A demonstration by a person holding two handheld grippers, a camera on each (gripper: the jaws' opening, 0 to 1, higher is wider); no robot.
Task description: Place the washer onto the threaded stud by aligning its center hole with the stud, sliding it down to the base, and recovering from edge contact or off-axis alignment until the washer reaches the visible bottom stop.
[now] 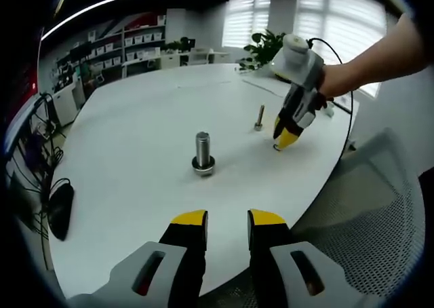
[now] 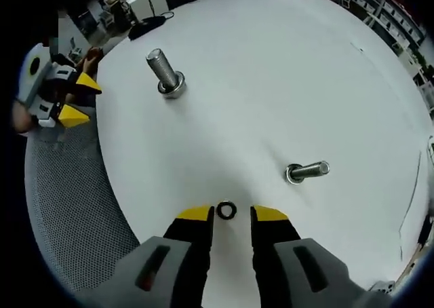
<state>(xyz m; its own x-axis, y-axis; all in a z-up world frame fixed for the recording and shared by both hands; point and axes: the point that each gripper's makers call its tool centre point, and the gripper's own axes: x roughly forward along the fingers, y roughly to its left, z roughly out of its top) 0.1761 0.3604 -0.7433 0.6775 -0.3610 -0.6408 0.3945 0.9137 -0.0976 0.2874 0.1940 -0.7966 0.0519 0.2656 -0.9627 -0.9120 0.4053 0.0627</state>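
A small dark washer [image 2: 226,210] lies flat on the white table [image 2: 271,84], between the yellow tips of my right gripper [image 2: 232,214], which is open and not touching it. A slim threaded stud [image 2: 306,171] stands on its head just ahead to the right. A thicker threaded stud [image 2: 165,70] with a ring at its base stands farther off. In the left gripper view my left gripper [image 1: 228,220] is open and empty near the table edge, facing the thick stud [image 1: 203,152]. Beyond it is the slim stud [image 1: 260,117], and a hand holds the right gripper [image 1: 286,137] tip-down on the table.
A grey mesh chair [image 1: 369,213] sits at the table's near edge, also visible as a mesh chair [image 2: 68,206] under the left gripper [image 2: 68,98]. A black object [image 1: 60,209] lies at the table's left edge. Shelves and a plant [image 1: 268,47] stand behind the table.
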